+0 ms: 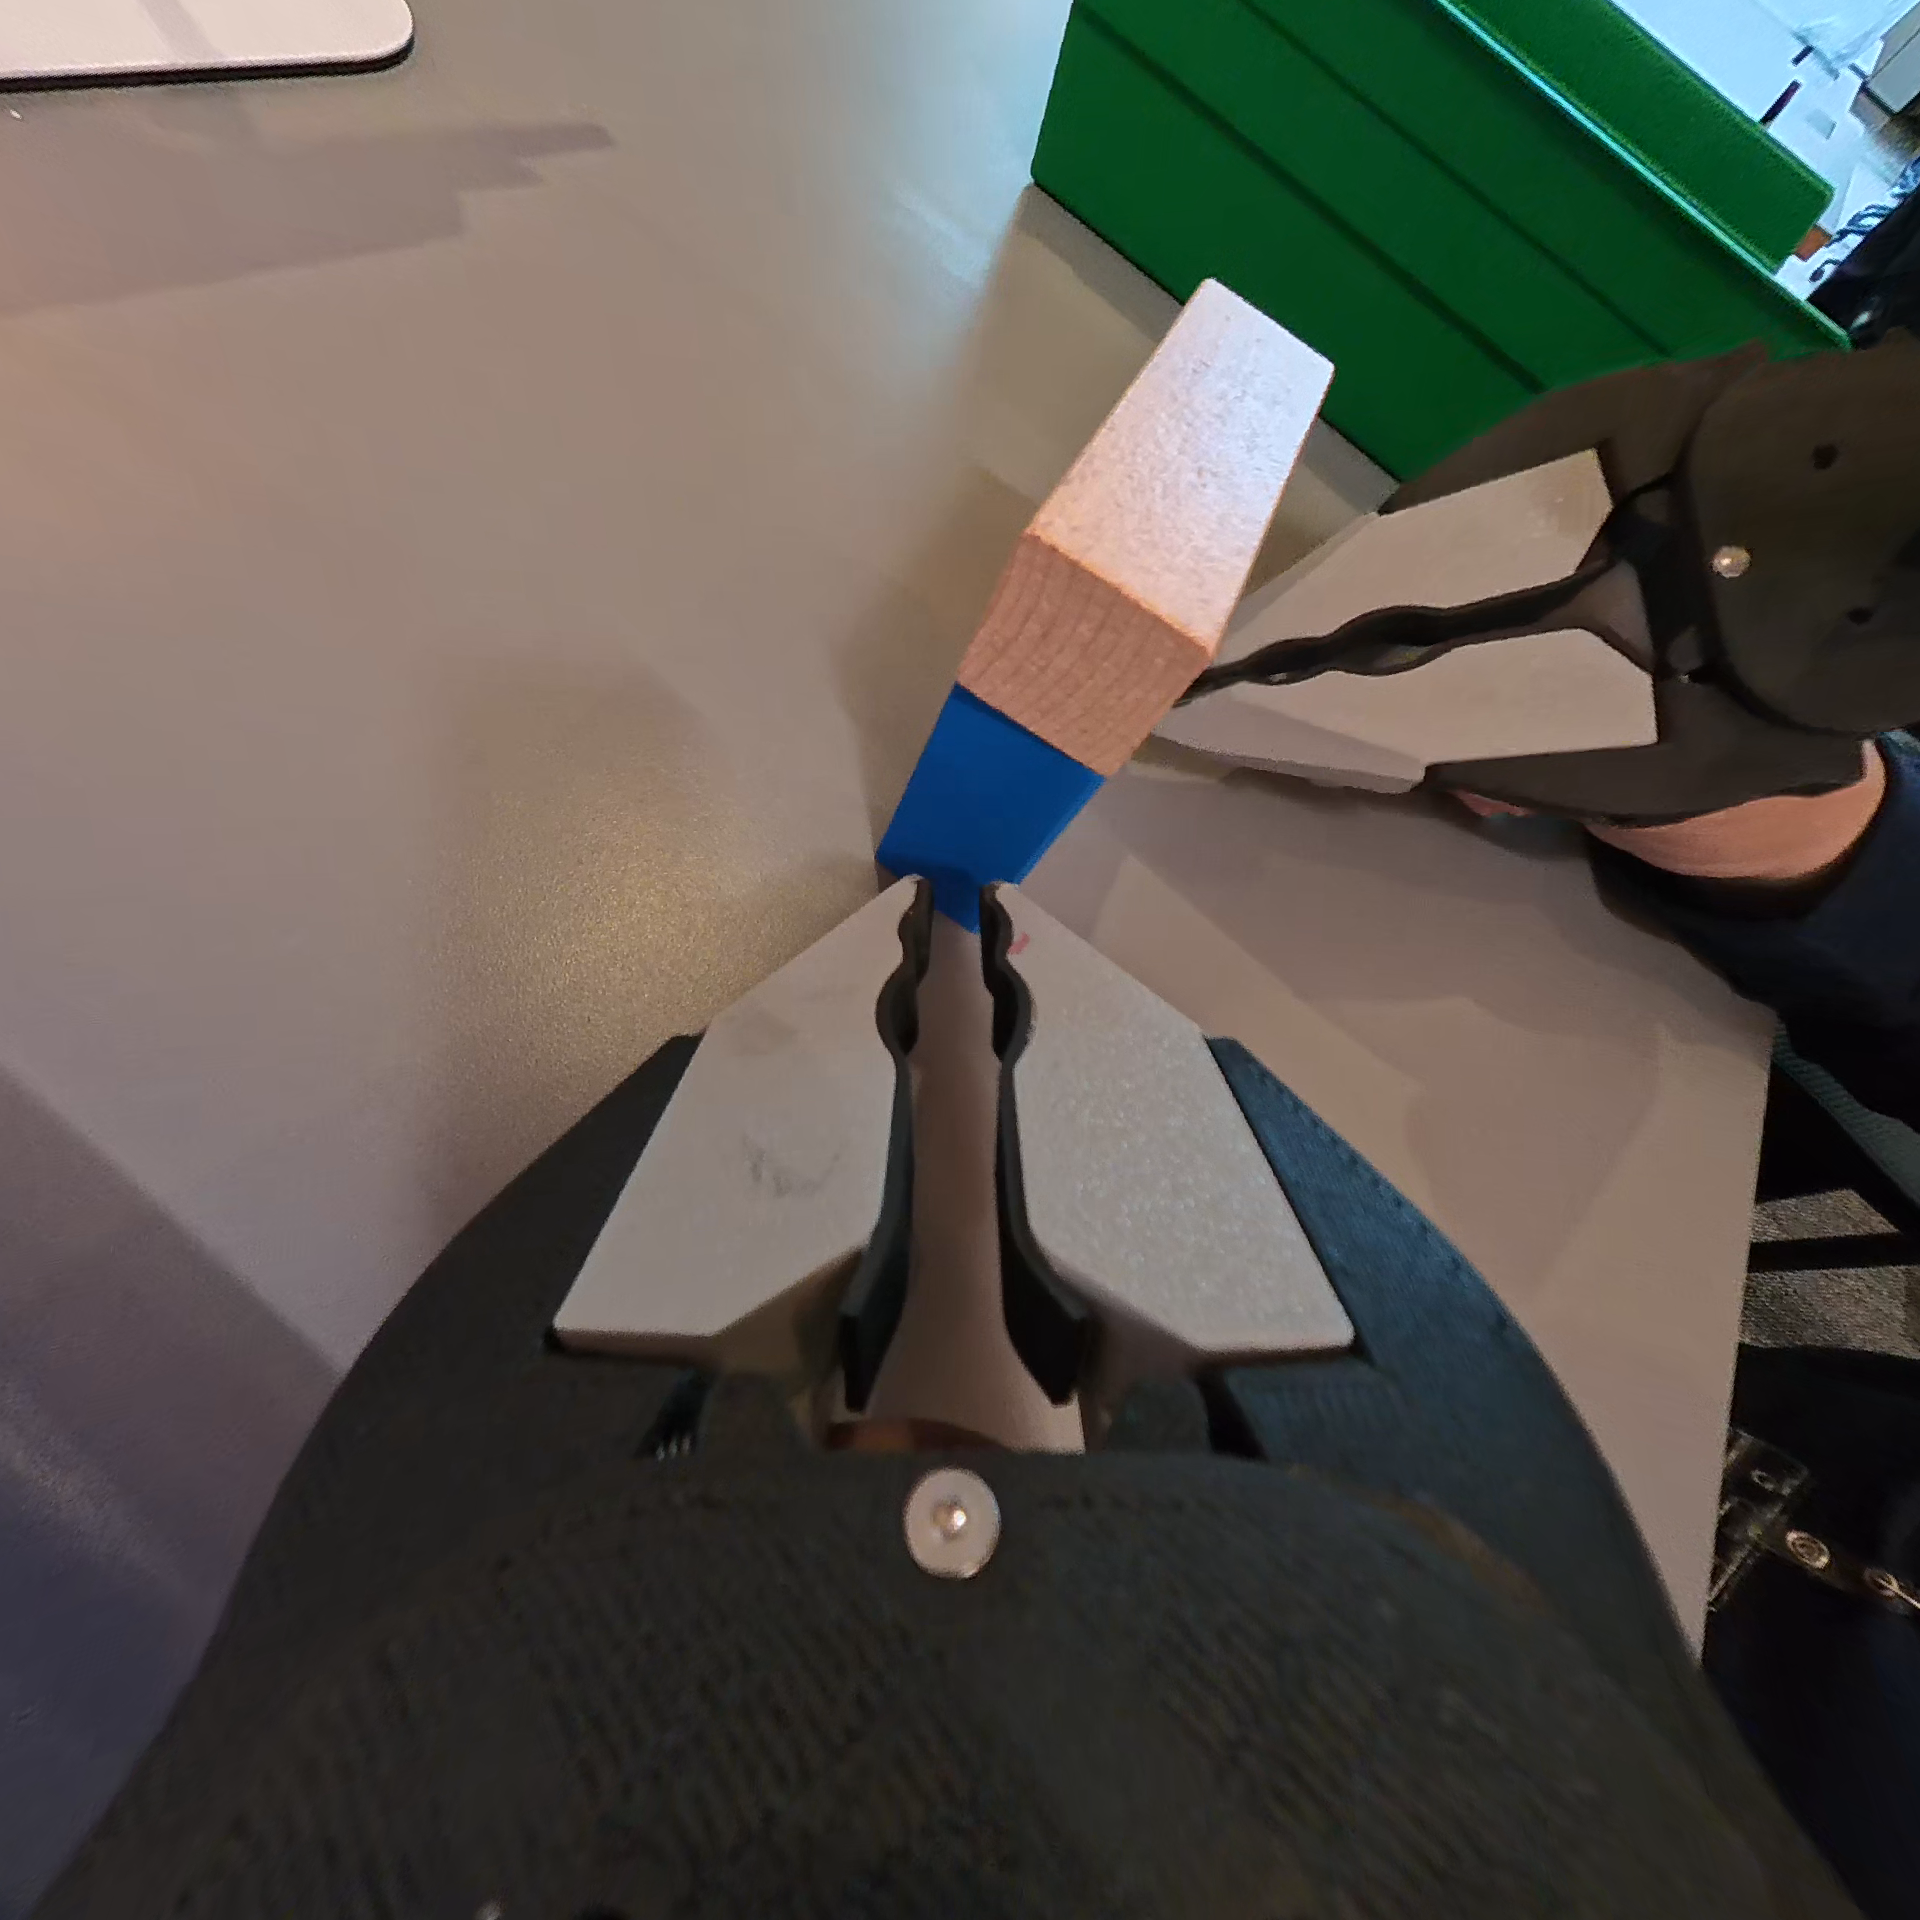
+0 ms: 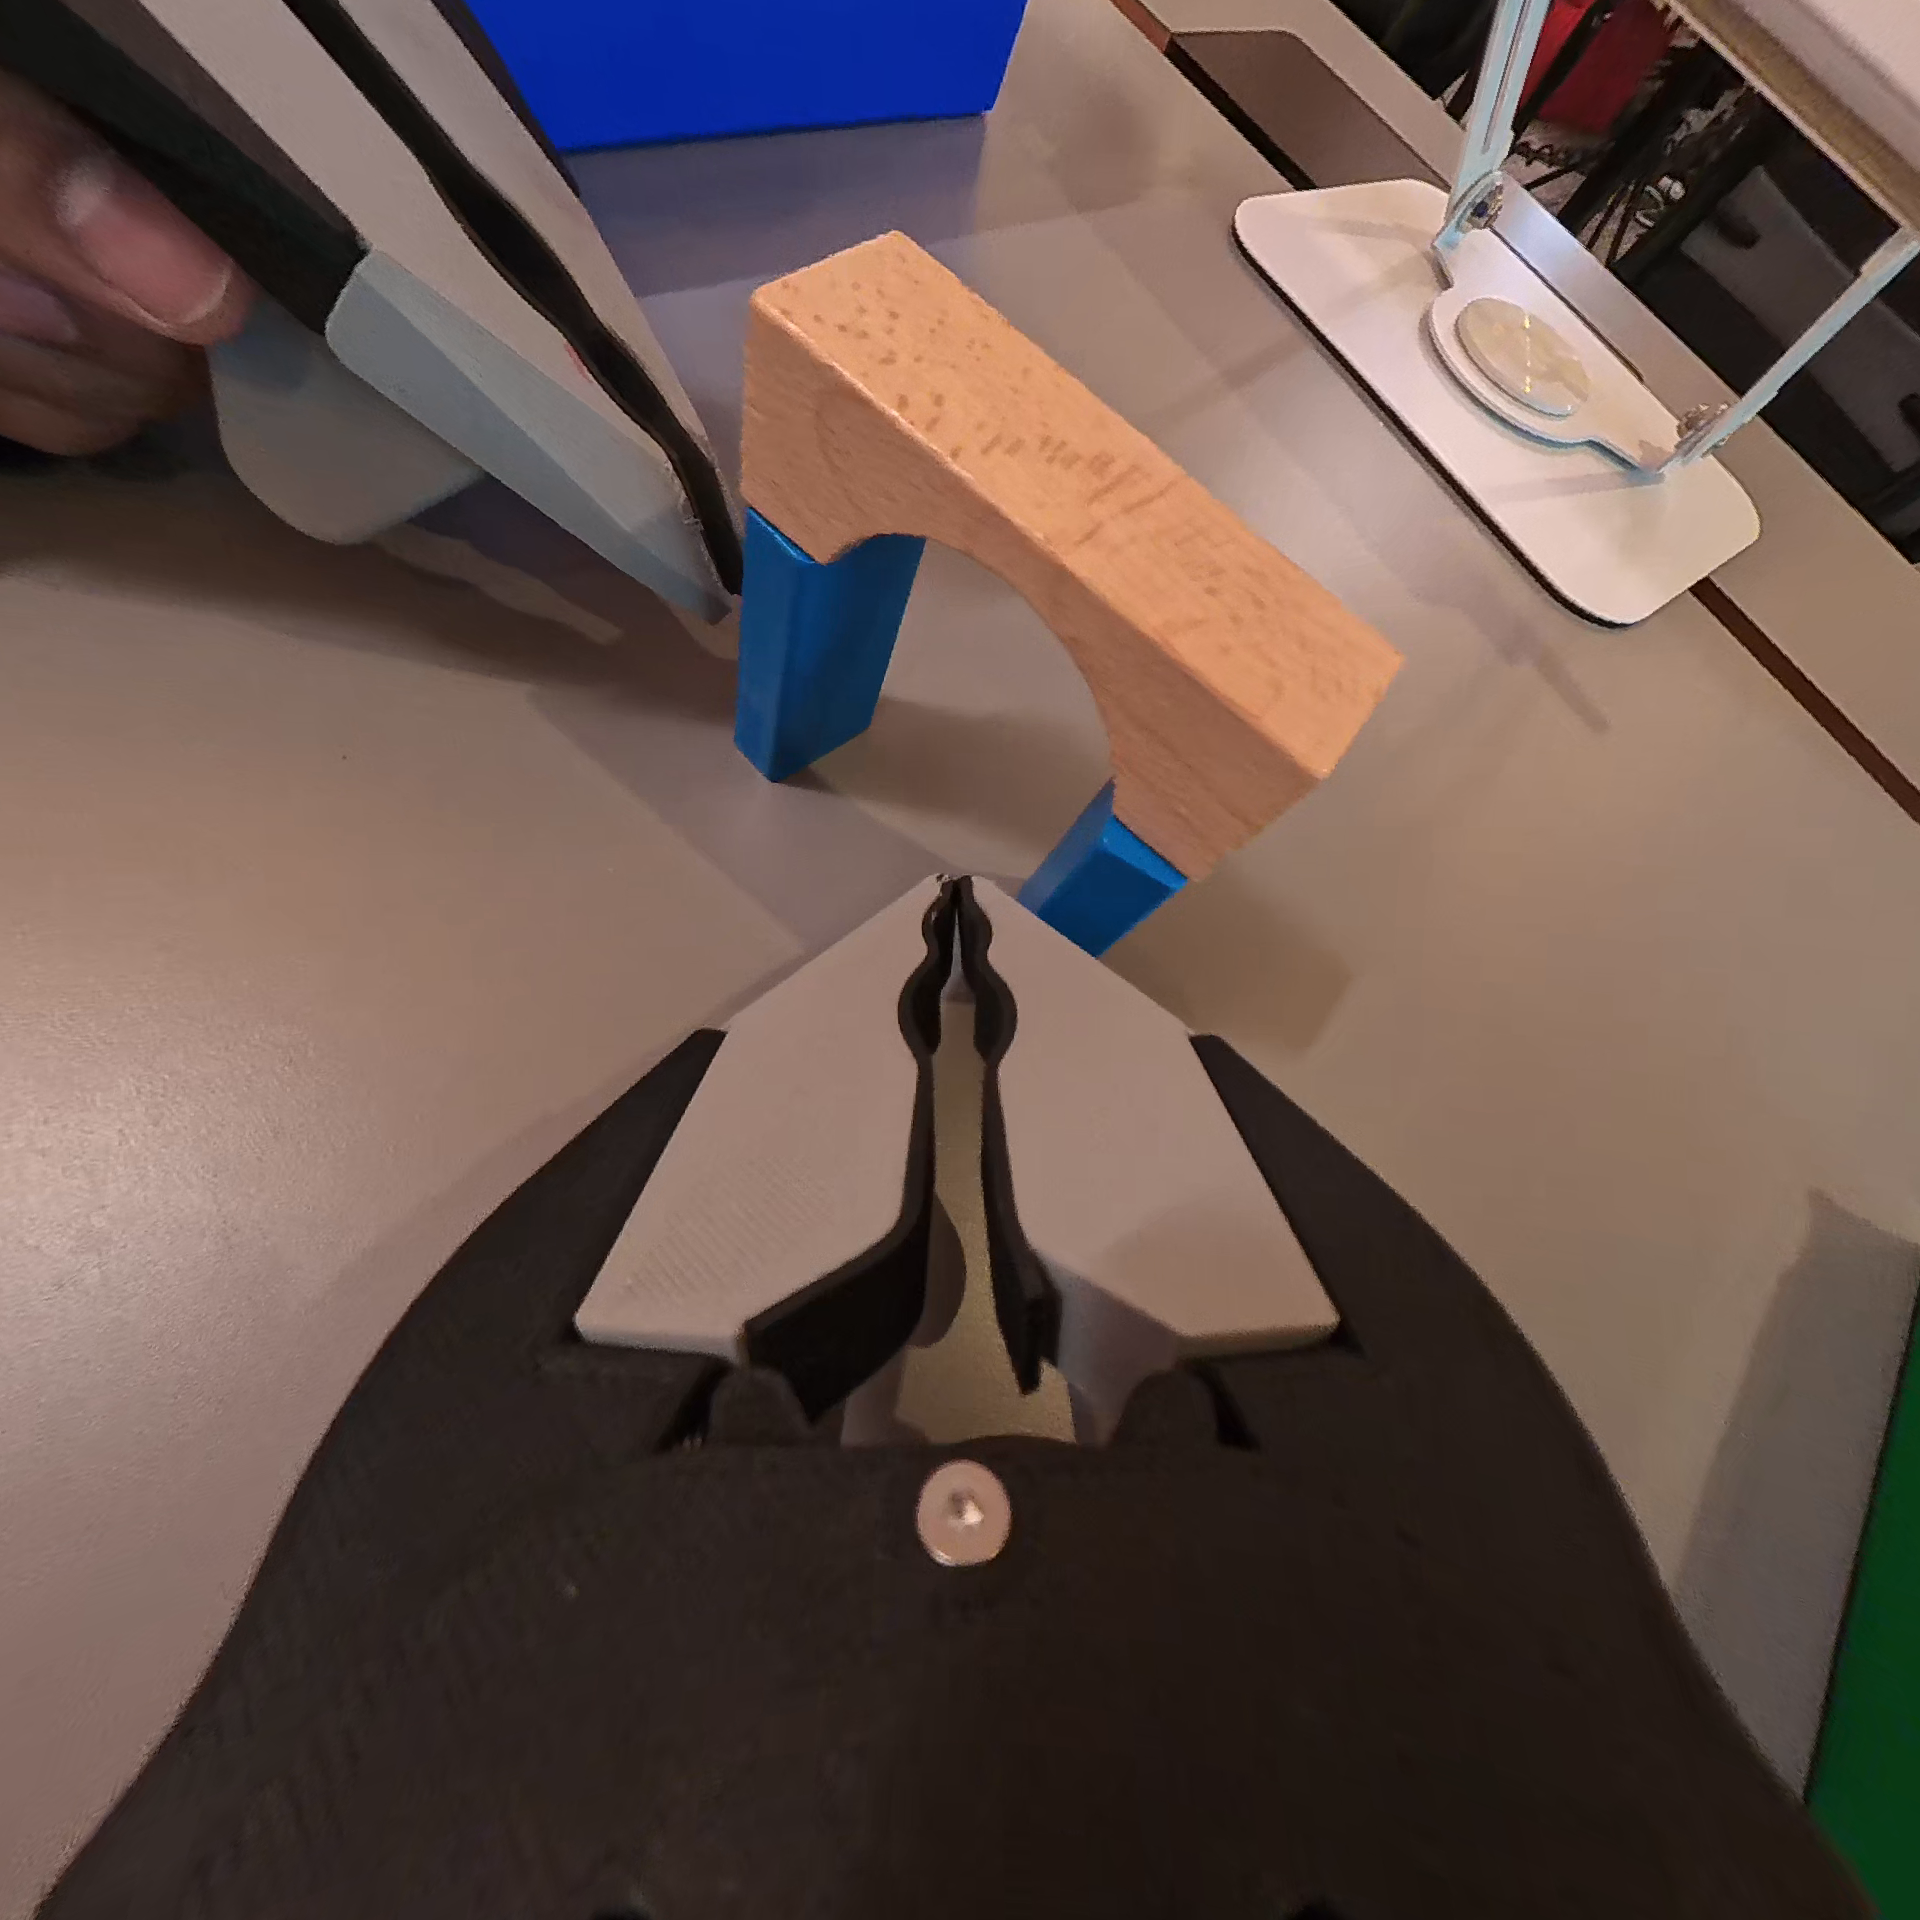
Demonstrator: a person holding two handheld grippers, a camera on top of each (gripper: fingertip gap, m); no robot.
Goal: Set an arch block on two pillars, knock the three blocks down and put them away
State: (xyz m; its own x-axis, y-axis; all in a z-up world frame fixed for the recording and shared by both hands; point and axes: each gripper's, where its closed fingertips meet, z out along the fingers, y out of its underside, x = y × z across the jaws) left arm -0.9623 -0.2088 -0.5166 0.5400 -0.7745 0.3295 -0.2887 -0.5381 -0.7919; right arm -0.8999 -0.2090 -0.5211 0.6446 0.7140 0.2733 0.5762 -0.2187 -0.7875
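A wooden arch block [image 2: 1049, 488] rests on two blue pillars, one on the left [image 2: 810, 644] and one on the right [image 2: 1107, 888], on the grey table [image 2: 312, 935]. In the left wrist view only one pillar [image 1: 987, 790] shows under the arch [image 1: 1153, 520]. My left gripper [image 1: 951, 904] is open by a narrow gap and holds nothing. Its tips sit right at the left pillar's upper edge, as the right wrist view [image 2: 717, 597] shows. My right gripper [image 2: 956, 883] is shut and empty, close beside the right pillar. In the left wrist view its tips [image 1: 1195, 688] are at the arch's end.
A green box [image 1: 1403, 208] stands behind the blocks and also shows at the right edge of the right wrist view [image 2: 1870, 1558]. A blue box [image 2: 748, 73] stands at the far side. A white stand base [image 2: 1507, 416] lies at the back right. The table edge [image 1: 1756, 1143] is close. One gripper's finger ends stand about 7 cm off the other's. My left gripper's tips are some 7 cm from the arch [image 1: 1153, 520]. It is also in sight in the right wrist view [image 2: 920, 321]. My right tips are roughly 7 cm from the wooden arch block [image 2: 1049, 488]. It turns up in the left wrist view [image 1: 1237, 462] as well.
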